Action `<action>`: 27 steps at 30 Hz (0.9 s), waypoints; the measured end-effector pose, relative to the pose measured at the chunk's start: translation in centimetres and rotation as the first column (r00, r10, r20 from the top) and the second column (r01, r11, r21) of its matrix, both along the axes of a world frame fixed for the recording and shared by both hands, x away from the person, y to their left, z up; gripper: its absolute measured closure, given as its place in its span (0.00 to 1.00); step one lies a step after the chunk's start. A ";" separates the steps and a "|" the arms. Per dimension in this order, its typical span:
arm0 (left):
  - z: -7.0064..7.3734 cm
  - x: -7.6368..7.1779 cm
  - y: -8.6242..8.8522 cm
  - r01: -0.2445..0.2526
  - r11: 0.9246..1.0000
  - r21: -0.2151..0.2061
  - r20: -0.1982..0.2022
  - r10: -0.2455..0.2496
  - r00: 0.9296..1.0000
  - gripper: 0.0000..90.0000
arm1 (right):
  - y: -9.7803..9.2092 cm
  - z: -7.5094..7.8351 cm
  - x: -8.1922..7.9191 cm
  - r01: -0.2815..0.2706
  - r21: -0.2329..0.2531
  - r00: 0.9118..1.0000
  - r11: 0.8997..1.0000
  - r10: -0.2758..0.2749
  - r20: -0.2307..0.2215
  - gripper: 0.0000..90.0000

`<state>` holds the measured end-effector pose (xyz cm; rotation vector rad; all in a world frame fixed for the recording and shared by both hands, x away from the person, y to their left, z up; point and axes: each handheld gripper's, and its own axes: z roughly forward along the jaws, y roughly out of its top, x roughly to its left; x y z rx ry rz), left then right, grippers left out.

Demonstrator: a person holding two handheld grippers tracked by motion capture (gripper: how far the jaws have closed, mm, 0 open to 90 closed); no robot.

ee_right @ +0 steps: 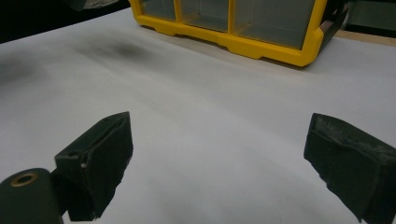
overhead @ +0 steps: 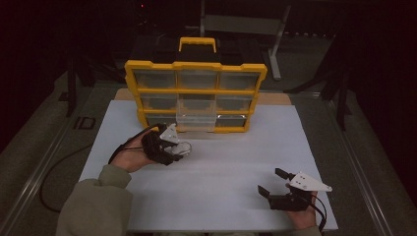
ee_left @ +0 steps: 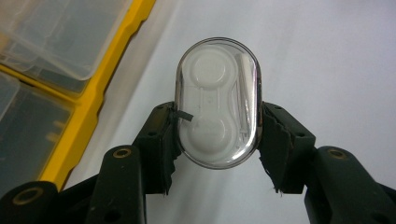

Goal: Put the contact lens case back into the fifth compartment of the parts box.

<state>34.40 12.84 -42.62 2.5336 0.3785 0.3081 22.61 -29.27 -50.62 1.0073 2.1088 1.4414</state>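
The left gripper [ee_left: 217, 128] pinches a clear oval case [ee_left: 217, 102] (seemingly a contact-lens case, through the glare) by its long sides, above the white table [overhead: 221, 162] just in front of the yellow organizer [overhead: 195, 93]. The right gripper [overhead: 275, 182] rests with jaws spread, well apart.

Clear case [ee_left: 217, 102] w/ white insert; yellow organizer [overhead: 195, 96]; black jaws.
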 end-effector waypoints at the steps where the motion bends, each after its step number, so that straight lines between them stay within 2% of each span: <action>1: 0.1 0.0 0.1 -0.005 1.000 -0.004 0.001 0.005 1.000 0.55 | 0.0 0.0 0.0 -0.001 0.002 1.000 1.000 0.001 -0.001 0.09; 27: 3.2 0.0 1.4 -0.009 1.000 -0.010 0.037 0.009 0.999 0.55 | -0.1 0.0 0.0 0.001 0.006 1.000 1.000 -0.001 -0.004 0.09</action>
